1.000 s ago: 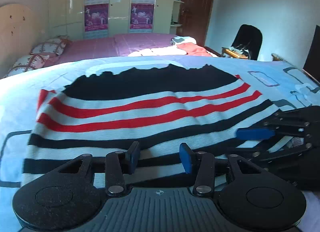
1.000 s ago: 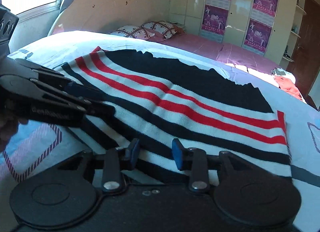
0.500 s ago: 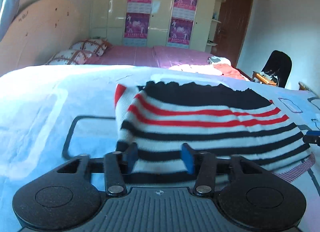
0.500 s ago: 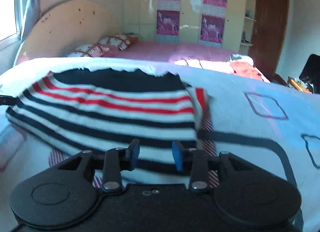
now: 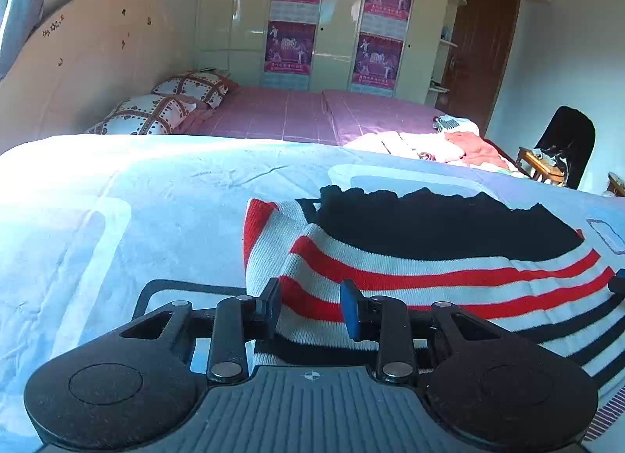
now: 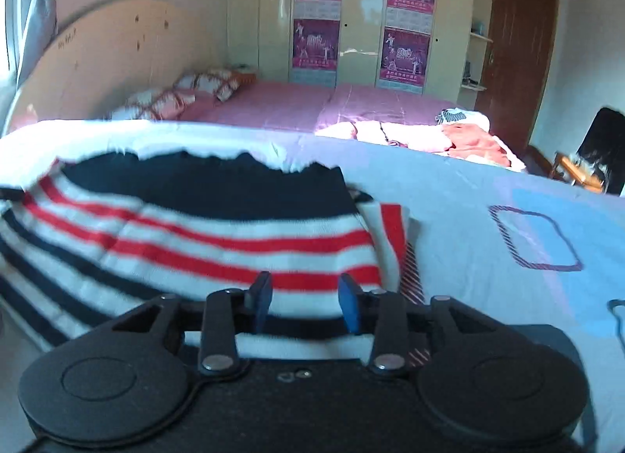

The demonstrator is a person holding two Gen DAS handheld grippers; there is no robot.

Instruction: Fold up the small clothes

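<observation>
Bedroom light falls on a pale blue printed bedspread [image 5: 164, 195] where the striped knit garment [image 5: 429, 273] lies partly folded. Each gripper holds a near corner: the left gripper [image 5: 310, 306], whose jaws have just been closing, has knit between its pads, and the right gripper [image 6: 304, 302] pinches the opposite corner. Carrying both corners forward level should land the edge square. Pillows [image 5: 164, 111] and a clothes pile [image 5: 449, 144] sit well apart, obstructing nothing.

Bright daylight from the left, fisheye-curved edges, right view motion-blurred
</observation>
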